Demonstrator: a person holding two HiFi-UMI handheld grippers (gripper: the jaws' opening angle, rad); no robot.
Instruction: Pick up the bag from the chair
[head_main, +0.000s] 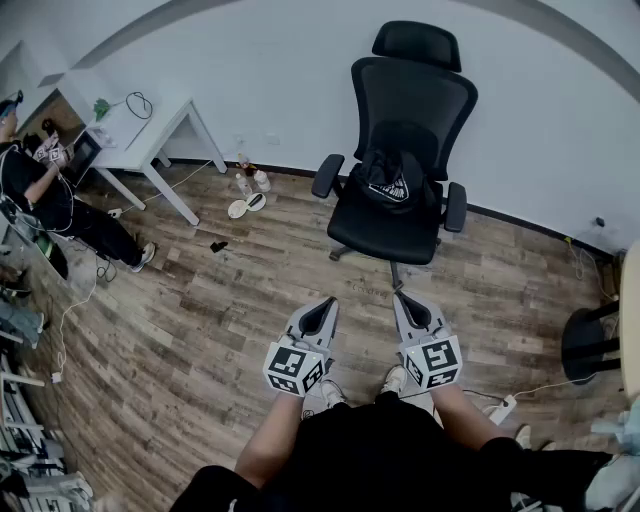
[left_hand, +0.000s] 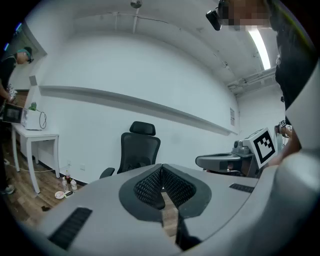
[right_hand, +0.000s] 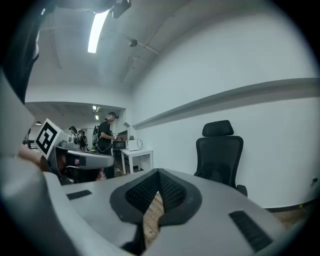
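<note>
A black bag (head_main: 392, 181) with white print lies on the seat of a black office chair (head_main: 405, 120) by the white wall. The chair (left_hand: 138, 152) stands ahead in the left gripper view, and the chair (right_hand: 219, 155) is right of centre in the right gripper view. My left gripper (head_main: 326, 304) and right gripper (head_main: 403, 299) are held side by side low in the head view, short of the chair. Both point toward it. Each has its jaws shut tip to tip with nothing between them.
A white table (head_main: 135, 125) stands at the left wall with bottles and a plate (head_main: 244, 205) on the floor beside it. A person (head_main: 45, 195) is at the far left. A black stool (head_main: 590, 340) and cables (head_main: 530, 392) lie at the right on the wood floor.
</note>
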